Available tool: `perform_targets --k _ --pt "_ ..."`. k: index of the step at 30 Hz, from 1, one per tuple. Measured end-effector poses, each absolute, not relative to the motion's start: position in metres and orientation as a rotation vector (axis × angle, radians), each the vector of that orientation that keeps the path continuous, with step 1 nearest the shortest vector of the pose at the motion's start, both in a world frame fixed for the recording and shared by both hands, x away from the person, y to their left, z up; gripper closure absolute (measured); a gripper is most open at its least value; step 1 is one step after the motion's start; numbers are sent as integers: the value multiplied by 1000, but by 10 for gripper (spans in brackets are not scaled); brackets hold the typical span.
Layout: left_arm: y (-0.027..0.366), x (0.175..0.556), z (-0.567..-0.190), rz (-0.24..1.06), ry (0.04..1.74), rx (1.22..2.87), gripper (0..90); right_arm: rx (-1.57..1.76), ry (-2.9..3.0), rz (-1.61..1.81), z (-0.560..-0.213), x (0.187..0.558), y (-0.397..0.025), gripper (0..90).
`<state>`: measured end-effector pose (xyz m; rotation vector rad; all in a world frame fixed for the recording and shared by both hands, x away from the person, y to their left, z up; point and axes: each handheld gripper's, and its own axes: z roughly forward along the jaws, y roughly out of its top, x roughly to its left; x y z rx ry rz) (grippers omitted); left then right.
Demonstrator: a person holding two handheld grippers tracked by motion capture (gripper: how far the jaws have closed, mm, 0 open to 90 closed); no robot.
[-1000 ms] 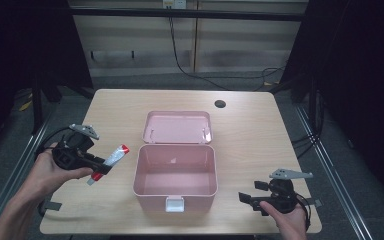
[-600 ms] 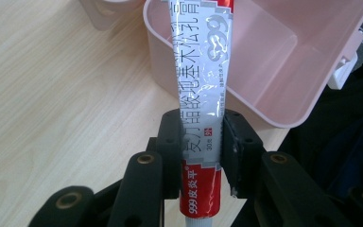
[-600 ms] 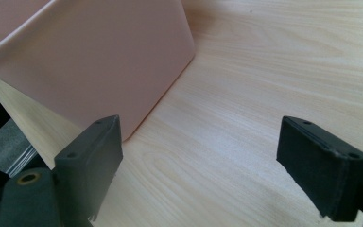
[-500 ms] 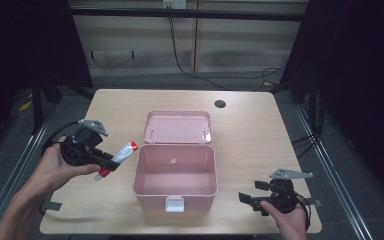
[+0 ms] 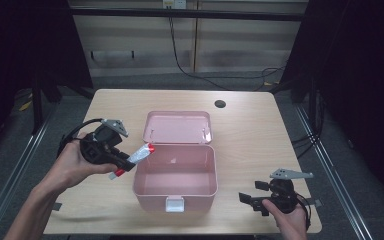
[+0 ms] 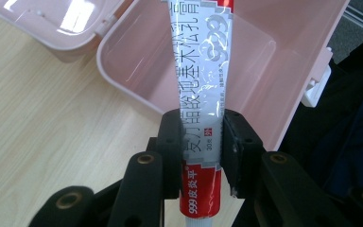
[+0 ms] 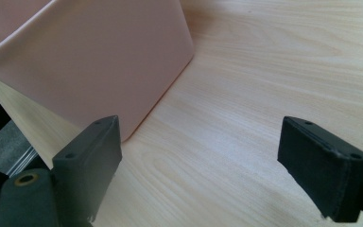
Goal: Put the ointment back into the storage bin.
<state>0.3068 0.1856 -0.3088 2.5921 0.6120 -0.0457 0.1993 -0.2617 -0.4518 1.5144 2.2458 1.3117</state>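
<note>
A pink plastic box [image 5: 176,176] stands open at the table's middle, its lid [image 5: 178,127] laid back flat behind it. My left gripper [image 5: 121,158] is shut on a silver and red ointment tube [image 5: 133,159], held in the air at the box's left rim. In the left gripper view the tube [image 6: 200,71] runs up between the jaws and its far end hangs over the box's inside [image 6: 246,61]. My right gripper [image 5: 248,200] rests low at the front right, open, with the box's outer wall [image 7: 90,56] just to its left.
The wooden table [image 5: 260,135] has a round dark cable hole [image 5: 220,104] near its far edge. A white latch [image 5: 175,204] sits on the box's front. Dark floor and metal rails flank the table.
My left gripper has carried the tube rightward and a little up, from beside the box to its left rim. The right gripper has stayed still.
</note>
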Motion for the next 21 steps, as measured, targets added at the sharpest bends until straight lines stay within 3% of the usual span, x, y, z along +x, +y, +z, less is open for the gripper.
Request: perform_targets --k 21 --pt "149 305 -300 -70 501 2624 710 1527 2242 1320 -452 199 -263 140"
